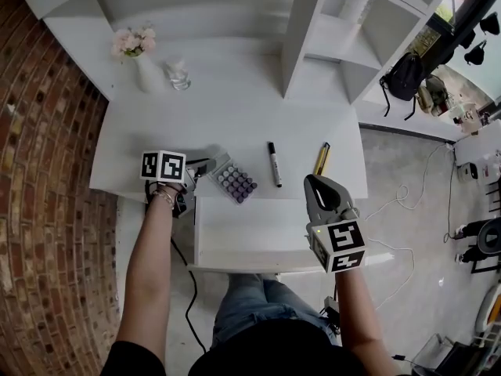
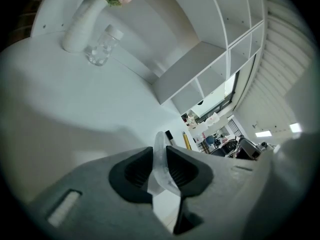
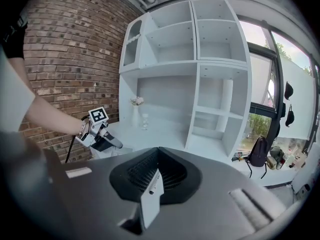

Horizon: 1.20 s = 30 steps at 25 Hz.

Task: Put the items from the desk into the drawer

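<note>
Clear plastic, the thin edge of a small case [image 1: 233, 182] with purple pieces inside, is what the left gripper [image 1: 197, 172] is clamped on; its own view shows both pads pressed against that see-through rim. The case sits at the front edge of the white desk [image 1: 235, 108], just beside the open drawer [image 1: 235, 241], and I cannot tell whether it is lifted clear of the surface. The right gripper [image 1: 315, 183] hangs over the drawer's right side with its jaws together and nothing between them.

As I read it, the task is barely begun. The visible part of the drawer looks bare, and 3 items are yet to go in: the case, a black marker [image 1: 274, 164] and a yellow pencil [image 1: 322, 158], the last 2 lying apart near the front of the desk. A vase of flowers [image 1: 145, 73] and a small glass bottle [image 1: 178, 75] stand at the back; whether they count is unclear.
</note>
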Each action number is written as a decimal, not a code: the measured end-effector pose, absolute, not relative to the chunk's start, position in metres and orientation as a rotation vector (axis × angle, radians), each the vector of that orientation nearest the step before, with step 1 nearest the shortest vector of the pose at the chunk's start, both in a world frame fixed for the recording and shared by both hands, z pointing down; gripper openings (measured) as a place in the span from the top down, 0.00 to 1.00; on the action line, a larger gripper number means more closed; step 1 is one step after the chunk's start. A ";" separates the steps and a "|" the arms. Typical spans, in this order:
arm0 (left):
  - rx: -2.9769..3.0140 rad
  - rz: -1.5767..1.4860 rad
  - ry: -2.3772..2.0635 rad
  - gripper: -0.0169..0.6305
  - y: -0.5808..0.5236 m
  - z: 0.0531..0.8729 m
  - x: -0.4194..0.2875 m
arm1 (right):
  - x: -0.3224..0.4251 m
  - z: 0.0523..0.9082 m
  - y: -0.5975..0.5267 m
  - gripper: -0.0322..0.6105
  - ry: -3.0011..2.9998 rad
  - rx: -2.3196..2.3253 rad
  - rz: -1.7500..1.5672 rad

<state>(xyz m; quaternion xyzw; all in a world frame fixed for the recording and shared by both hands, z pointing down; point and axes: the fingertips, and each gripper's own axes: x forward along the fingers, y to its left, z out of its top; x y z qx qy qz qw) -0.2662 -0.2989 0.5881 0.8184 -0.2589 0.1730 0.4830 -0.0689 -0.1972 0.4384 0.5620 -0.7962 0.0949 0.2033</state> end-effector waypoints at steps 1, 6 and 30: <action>1.995 0.406 -0.641 0.85 -0.292 0.585 -0.266 | -0.068 0.438 -0.193 0.94 -2.228 1.564 0.269; 1.994 0.326 -0.667 0.85 -0.257 0.574 -0.265 | -0.060 0.439 -0.175 0.94 -2.248 1.563 0.291; 1.867 0.747 -0.639 0.84 -0.134 0.704 -0.269 | -0.074 0.471 -0.129 0.94 -2.204 1.509 0.363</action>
